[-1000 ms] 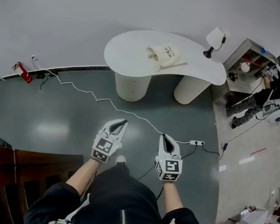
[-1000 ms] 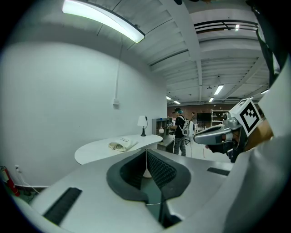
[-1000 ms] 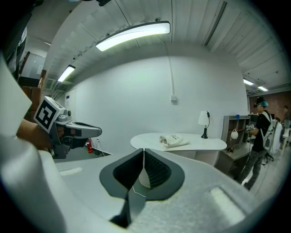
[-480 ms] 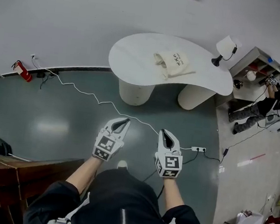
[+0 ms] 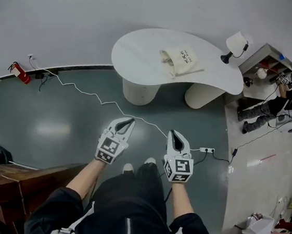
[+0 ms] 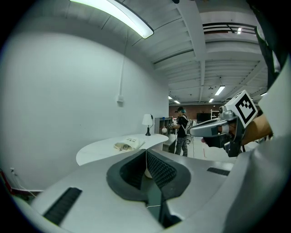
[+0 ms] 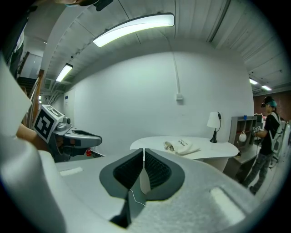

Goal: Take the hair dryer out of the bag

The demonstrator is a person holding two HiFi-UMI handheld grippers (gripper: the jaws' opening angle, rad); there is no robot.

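Observation:
A cream cloth bag (image 5: pixel 181 60) with dark print lies on the white curved table (image 5: pixel 138 47) across the room; no hair dryer shows. Both grippers are held side by side over the grey floor, well short of the table, and point at it. My left gripper (image 5: pixel 130 121) is shut with nothing in it, its pads (image 6: pixel 157 168) together. My right gripper (image 5: pixel 172 134) is shut and empty too. From the left gripper view the bag (image 6: pixel 127 145) lies beyond the jaws and the right gripper (image 6: pixel 200 131) is alongside. The right gripper view shows the bag (image 7: pixel 181 146) ahead.
A white lamp (image 5: pixel 237 44) stands at the table's right end. A white cable (image 5: pixel 100 101) runs across the floor to a power strip (image 5: pixel 206 150). A shelf (image 5: pixel 267 62) and a person (image 5: pixel 278 105) are at the right. Wooden furniture (image 5: pixel 3 171) stands at the near left.
The person has stepped forward and both grippers have moved a little toward the table. Both stayed shut.

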